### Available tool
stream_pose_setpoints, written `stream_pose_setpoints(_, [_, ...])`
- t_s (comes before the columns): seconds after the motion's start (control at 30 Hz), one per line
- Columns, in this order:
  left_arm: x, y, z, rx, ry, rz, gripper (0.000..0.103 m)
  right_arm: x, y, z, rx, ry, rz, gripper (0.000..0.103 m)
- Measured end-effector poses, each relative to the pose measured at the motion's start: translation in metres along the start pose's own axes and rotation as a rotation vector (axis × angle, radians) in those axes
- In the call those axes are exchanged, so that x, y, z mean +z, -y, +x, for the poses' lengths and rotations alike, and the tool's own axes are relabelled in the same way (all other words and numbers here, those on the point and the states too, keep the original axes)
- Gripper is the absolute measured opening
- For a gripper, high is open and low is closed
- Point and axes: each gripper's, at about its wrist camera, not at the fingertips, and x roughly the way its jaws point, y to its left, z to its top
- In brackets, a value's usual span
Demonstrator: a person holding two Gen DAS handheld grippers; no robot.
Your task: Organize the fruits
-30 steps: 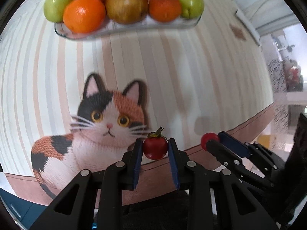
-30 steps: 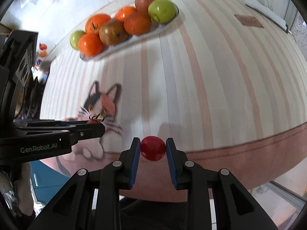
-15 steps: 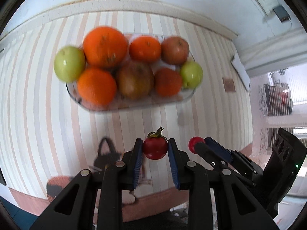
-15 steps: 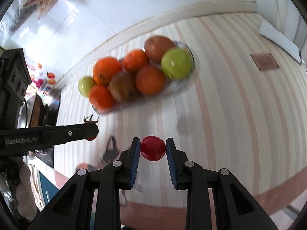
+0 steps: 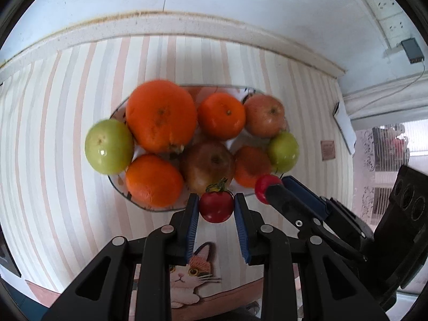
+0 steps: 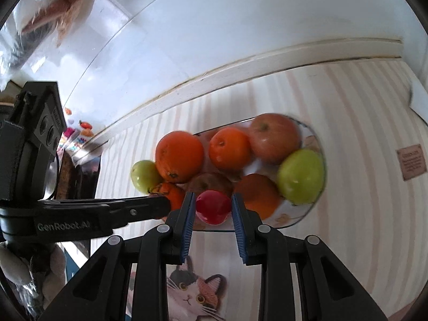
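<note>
My left gripper [image 5: 216, 206] is shut on a small red tomato with a green stem [image 5: 216, 205], held above the near rim of the glass fruit plate [image 5: 117, 180]. My right gripper [image 6: 211, 206] is shut on a smooth red tomato [image 6: 212, 206], over the plate's near edge [image 6: 294, 220]. The right gripper also shows in the left wrist view [image 5: 267, 186], just right of mine. The plate holds oranges [image 5: 161, 116], green apples [image 5: 109, 146] and reddish-brown apples [image 5: 263, 115].
The plate stands on a striped tablecloth [image 5: 67, 187] with a cat picture [image 6: 192, 297] below the grippers. A white wall [image 5: 214, 0] with a ledge runs behind the plate. A socket and cable [image 5: 409, 50] are at the far right.
Both grippers have moved forward and up over the table, from above the cat picture to the near edge of the fruit plate. Each still holds its tomato.
</note>
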Motion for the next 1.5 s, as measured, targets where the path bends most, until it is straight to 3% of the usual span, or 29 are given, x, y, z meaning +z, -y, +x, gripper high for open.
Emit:
stream_pose_setpoints(0.23, [-0.011, -0.011, 0.015, -0.004, -0.020, -0.038, 0.024, -0.025, 0.010, 0.031, -0.012, -0.089, 0.012, 0.030])
stream_pose_setpoints(0.37, [-0.011, -0.008, 0.019, 0.023, -0.002, -0.022, 0.024, -0.032, 0.010, 0.044, -0.023, -0.097, -0.011, 0.030])
stream_pose_setpoints(0.8, [-0.010, -0.007, 0.034, 0.081, 0.014, -0.050, 0.027, -0.040, -0.001, 0.055, -0.091, 0.020, -0.083, 0.031])
stream_pose_setpoints(0.9, [-0.011, -0.005, 0.031, 0.079, 0.018, -0.055, 0.036, -0.042, 0.000, 0.053, -0.080, 0.032, -0.066, 0.041])
stream_pose_setpoints(0.93, [-0.011, -0.004, 0.029, 0.082, 0.023, -0.054, 0.040, -0.042, 0.000, 0.050, -0.081, 0.037, -0.062, 0.051])
stream_pose_setpoints(0.97, [-0.012, -0.003, 0.025, 0.092, 0.033, -0.050, 0.047, -0.043, 0.000, 0.047, -0.106, 0.048, -0.059, 0.060])
stream_pose_setpoints(1.0, [-0.012, -0.002, 0.022, 0.101, 0.041, -0.046, 0.054, -0.042, 0.001, 0.043, -0.107, 0.057, -0.053, 0.063])
stream_pose_setpoints(1.07, [-0.014, -0.003, 0.013, 0.110, 0.063, -0.045, 0.077, -0.041, 0.007, 0.031, -0.106, 0.073, -0.015, 0.077])
stream_pose_setpoints(1.17, [-0.018, -0.004, 0.000, 0.101, 0.090, -0.049, 0.079, -0.040, 0.012, 0.012, -0.116, 0.089, 0.009, 0.091])
stream_pose_setpoints(1.3, [-0.033, -0.002, -0.020, 0.177, 0.153, -0.019, 0.085, -0.041, 0.007, -0.008, -0.200, 0.064, -0.010, 0.095])
stream_pose_setpoints(1.5, [-0.063, -0.007, -0.037, 0.258, 0.204, -0.008, 0.086, -0.050, -0.004, -0.040, -0.239, 0.064, -0.024, 0.097])
